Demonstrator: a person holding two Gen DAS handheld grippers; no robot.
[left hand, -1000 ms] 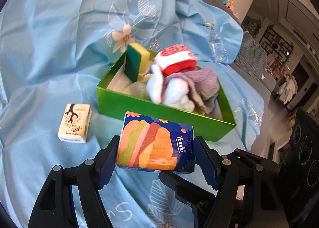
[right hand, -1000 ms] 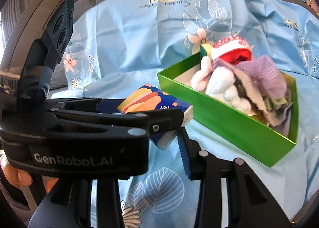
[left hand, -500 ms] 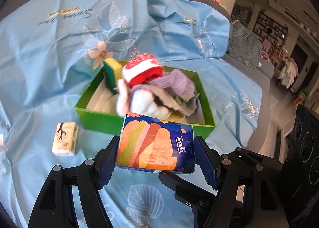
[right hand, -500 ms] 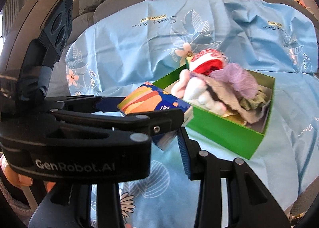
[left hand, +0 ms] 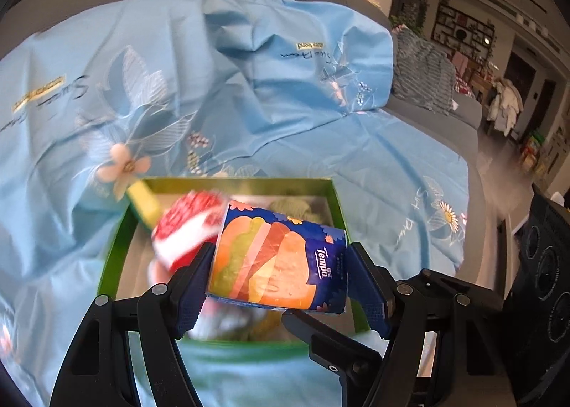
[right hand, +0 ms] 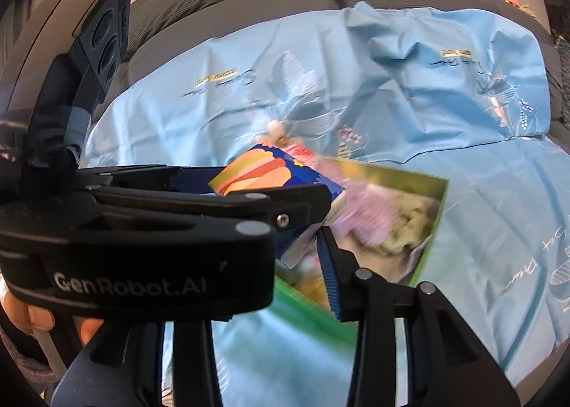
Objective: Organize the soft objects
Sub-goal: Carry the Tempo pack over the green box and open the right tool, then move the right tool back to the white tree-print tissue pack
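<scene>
Tissue pack (left hand: 278,261): a soft, rounded block in glossy printed film, dark blue with orange, pink and green shapes. It is pinched on both short sides by the ribbed blue pads of the left gripper (left hand: 279,286) and hangs above the green box (left hand: 335,200). The box is rectangular, thin-walled card, resting on a wrinkled light-blue sheet (left hand: 285,86) spread over a grey sofa. Inside it lie a red-and-white knitted item (left hand: 185,229), a yellow sponge (left hand: 144,204) and blurred fabrics. Right gripper (right hand: 306,264): only one ribbed blue finger (right hand: 329,278) shows; the left gripper's black body hides the other, so its jaw state cannot be told.
</scene>
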